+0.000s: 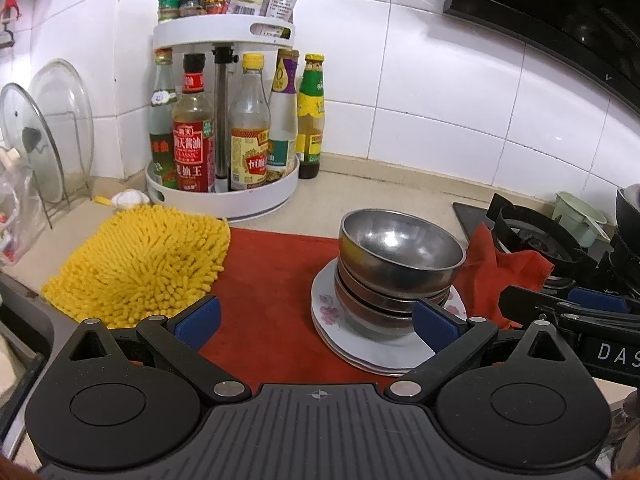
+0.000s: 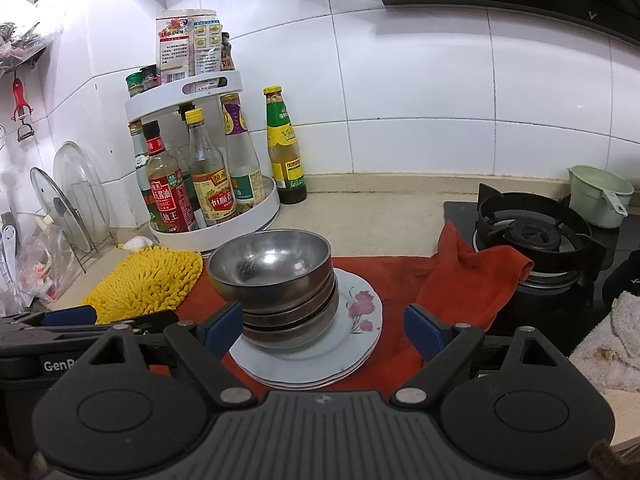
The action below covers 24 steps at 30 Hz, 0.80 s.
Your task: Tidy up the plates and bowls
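Steel bowls point(image 2: 272, 280), nested mouth-up in an upright stack, sit on floral plates point(image 2: 356, 320) stacked flat on the red cloth point(image 1: 272, 272). Both the left gripper point(image 1: 316, 320) and the right gripper point(image 2: 324, 326) stand wide, holding nothing, just short of the stack.

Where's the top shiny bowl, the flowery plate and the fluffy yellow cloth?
Top bowl point(image 2: 268, 258), right wrist view, inside bottom.
Flowery plate point(image 2: 360, 306), right wrist view, pink flower.
Yellow cloth point(image 1: 140, 264), left wrist view, middle.

Steel-grey bowls point(image 2: 272, 280) — pink-flowered white plates point(image 2: 356, 320) — red cloth point(image 1: 272, 280)
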{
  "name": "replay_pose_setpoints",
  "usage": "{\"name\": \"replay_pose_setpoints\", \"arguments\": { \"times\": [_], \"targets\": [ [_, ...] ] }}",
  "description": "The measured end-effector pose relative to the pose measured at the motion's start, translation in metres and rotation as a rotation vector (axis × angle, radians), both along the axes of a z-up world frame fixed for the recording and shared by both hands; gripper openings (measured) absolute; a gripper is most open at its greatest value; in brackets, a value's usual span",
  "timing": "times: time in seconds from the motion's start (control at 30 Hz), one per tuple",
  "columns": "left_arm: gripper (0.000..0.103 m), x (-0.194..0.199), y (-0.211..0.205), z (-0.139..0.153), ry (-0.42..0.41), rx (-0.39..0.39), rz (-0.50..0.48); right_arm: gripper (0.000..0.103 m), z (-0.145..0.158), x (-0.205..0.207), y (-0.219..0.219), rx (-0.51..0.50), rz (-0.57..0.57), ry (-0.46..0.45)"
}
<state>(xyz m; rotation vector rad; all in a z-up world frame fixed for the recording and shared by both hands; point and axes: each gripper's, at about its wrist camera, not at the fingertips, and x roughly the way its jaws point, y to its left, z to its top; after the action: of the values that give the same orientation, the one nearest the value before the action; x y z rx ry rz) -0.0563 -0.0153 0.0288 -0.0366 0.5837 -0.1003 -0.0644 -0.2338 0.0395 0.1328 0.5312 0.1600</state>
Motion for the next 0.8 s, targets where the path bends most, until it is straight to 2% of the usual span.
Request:
{"name": "replay_pose_setpoints", "arguments": {
  "times": [0.53, 0.8],
  "targets": [
    [0.103, -0.008, -0.002, 0.007, -0.052, 0.045, 0.011, 0.084, 0.004, -0.006, 0.0, 0.001, 0.007, -0.02],
    [0.103, -0.011, -0.002, 0.01, -0.076, 0.043, 0.009, 0.084, 0.007, -0.011, -0.003, 0.006, 0.012, -0.038]
  ]
}}
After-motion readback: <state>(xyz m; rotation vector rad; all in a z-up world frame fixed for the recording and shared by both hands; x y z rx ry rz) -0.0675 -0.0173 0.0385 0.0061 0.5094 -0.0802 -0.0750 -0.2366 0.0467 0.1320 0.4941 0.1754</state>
